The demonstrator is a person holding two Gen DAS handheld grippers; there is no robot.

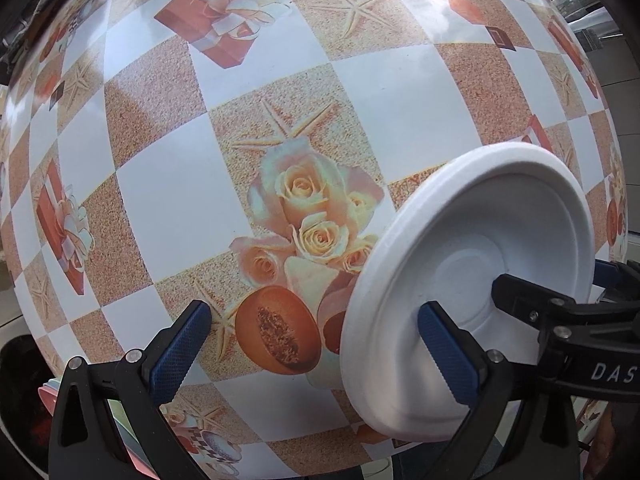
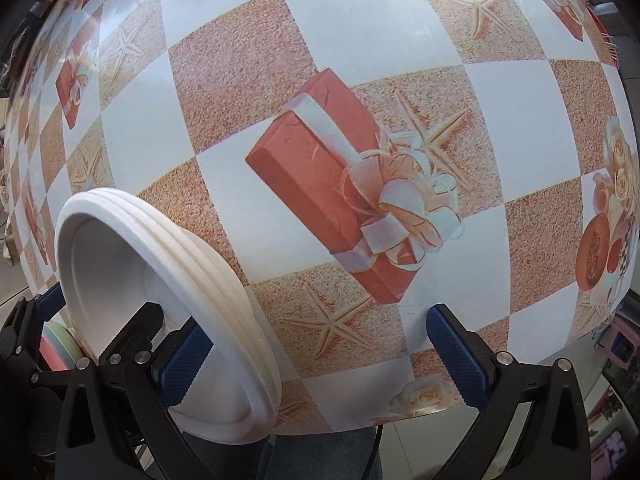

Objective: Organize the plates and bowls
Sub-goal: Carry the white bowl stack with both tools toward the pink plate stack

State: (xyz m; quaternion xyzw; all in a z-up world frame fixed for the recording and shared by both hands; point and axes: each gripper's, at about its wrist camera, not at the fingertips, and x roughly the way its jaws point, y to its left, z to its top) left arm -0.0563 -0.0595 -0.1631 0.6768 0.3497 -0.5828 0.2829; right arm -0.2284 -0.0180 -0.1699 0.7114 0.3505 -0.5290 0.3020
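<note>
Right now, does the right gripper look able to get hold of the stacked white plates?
Probably yes. The right gripper is open and the stacked white plates stand on edge with their rim between its fingers; only tablecloth shows in that gap.

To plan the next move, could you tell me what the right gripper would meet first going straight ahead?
Probably the tablecloth, near its printed gift box; the white plates stand left of that line.
</note>
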